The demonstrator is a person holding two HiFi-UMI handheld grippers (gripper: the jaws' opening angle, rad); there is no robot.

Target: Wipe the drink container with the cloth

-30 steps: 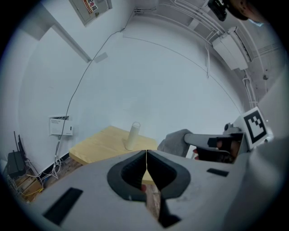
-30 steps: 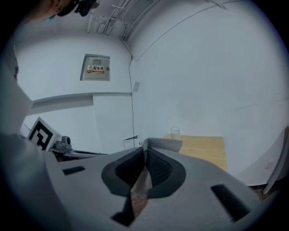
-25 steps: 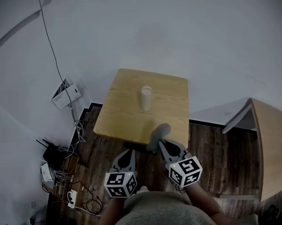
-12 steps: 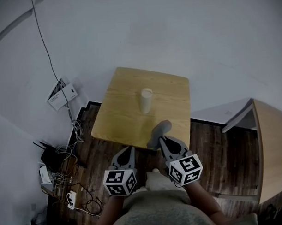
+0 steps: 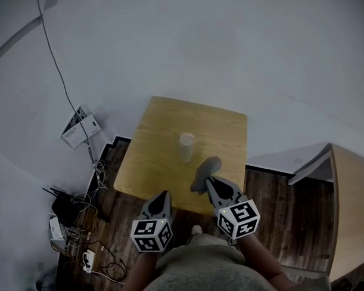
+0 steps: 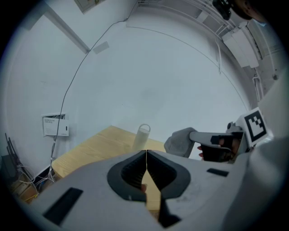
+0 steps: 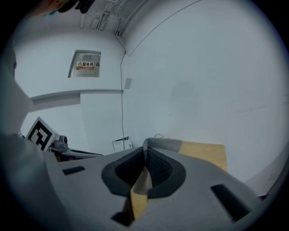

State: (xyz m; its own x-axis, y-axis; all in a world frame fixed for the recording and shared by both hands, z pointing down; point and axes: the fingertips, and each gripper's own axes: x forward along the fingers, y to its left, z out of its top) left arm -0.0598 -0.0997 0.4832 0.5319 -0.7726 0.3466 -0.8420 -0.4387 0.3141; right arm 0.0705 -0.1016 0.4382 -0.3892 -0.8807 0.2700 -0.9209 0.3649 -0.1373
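A pale, tall drink container [image 5: 186, 147] [image 6: 142, 136] stands upright near the middle of the small wooden table [image 5: 152, 155]. My right gripper [image 5: 210, 184] is shut on a grey cloth [image 5: 204, 172] [image 7: 159, 145] [image 6: 179, 142] over the table's near edge, short of the container and slightly right of it. The cloth bunches out past the jaw tips. My left gripper [image 5: 163, 198] [image 6: 146, 151] hangs shut and holds nothing, just off the table's near edge.
The table stands against a white wall. A tangle of cables and small devices [image 5: 77, 229] lies on the dark wood floor at the left. A white box [image 5: 80, 126] hangs on the wall. Another wooden piece of furniture [image 5: 350, 195] stands at the right.
Both grippers have come a little nearer to the table, the cloth now over its near edge. The container has not moved.
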